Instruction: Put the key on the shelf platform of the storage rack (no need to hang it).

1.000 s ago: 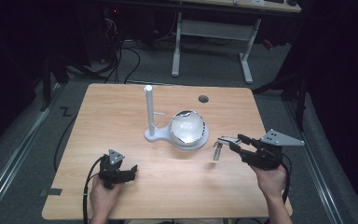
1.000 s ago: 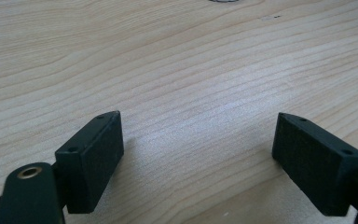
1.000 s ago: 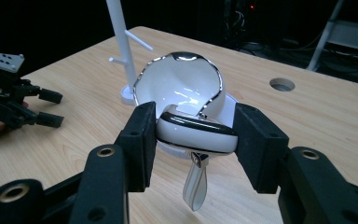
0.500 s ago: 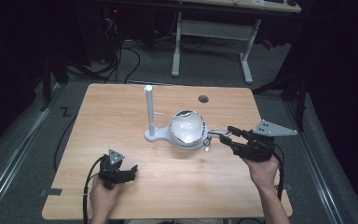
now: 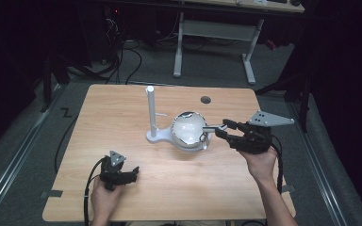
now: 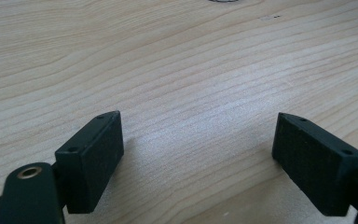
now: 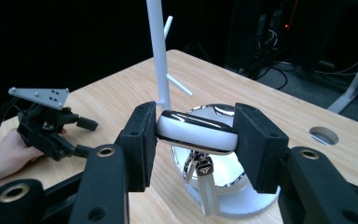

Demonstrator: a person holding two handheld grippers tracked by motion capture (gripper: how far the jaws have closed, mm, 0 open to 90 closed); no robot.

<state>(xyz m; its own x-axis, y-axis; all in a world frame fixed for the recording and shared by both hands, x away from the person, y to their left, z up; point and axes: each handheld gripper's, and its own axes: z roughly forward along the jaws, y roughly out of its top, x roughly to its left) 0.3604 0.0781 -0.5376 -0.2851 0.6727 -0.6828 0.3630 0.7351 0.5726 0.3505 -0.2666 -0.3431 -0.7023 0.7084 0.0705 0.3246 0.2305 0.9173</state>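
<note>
My right gripper [image 5: 222, 129] is shut on a white oblong fob with a chrome face [image 7: 196, 132], held level by its two ends. A small ring and a white tag [image 7: 206, 186] dangle below it. The fob [image 5: 210, 128] hangs at the right rim of a shiny mirror-like dish [image 5: 187, 128], which sits on the white base of a stand with a tall pole [image 5: 150, 109] and thin side pegs. My left gripper [image 5: 131, 172] rests on the table near the front left, open, its pads [image 6: 93, 158] wide apart over bare wood.
The wooden table [image 5: 122, 108] has a round cable hole [image 5: 205, 100] at the back right. The left hand and its gripper [image 7: 85, 137] show beyond the pole [image 7: 158, 60]. Cables trail off the front edge. A white desk frame [image 5: 217, 33] stands on the dark floor behind.
My right gripper has risen and moved left with the fob, from over the bare wood to the dish's right rim. The left gripper has stayed put.
</note>
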